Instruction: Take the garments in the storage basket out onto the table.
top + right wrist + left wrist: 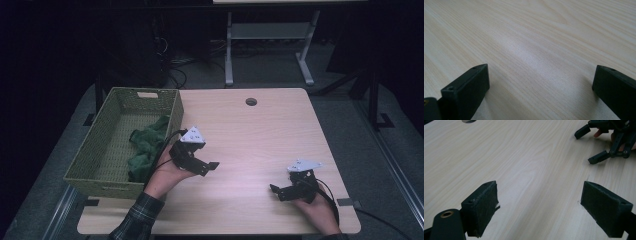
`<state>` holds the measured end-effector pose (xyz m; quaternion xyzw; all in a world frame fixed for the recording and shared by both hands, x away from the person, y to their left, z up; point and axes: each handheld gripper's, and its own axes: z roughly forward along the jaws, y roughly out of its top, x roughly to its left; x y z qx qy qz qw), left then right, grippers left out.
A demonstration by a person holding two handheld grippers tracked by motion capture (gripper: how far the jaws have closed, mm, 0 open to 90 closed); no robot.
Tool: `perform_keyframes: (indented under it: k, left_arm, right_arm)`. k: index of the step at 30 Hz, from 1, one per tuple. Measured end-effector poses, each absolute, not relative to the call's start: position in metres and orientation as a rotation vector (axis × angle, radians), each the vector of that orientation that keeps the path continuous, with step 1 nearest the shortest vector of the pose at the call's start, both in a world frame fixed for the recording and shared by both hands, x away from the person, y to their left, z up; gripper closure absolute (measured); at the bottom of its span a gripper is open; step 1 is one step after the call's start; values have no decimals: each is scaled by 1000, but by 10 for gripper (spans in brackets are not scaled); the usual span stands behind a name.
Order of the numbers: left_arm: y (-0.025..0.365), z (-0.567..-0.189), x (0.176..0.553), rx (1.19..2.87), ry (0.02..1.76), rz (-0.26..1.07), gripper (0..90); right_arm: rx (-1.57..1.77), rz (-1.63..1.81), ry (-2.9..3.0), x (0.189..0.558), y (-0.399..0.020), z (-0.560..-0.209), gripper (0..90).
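Both hand-held grippers, left and right, gape wide, empty, over the table. The green cloth, in the basket beyond the left one, looks soft, light; pinch a raised fold.

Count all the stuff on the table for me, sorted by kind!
Baskets: 1, the green woven basket
Cloths: 1, the green cloth inside it
Grippers: 2, the left gripper and the right gripper, both open
Total: 4
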<state>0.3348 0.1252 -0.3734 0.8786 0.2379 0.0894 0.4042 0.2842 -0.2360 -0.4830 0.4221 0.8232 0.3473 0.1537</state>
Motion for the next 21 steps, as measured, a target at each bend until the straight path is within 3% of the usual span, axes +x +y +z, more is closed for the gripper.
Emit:
perform_keyframes:
  k: [21]
  left_arm:
    - [139,-350,350,2221,587,238,135]
  right_arm:
    - [1210,997,2359,284,-236,-483,8]
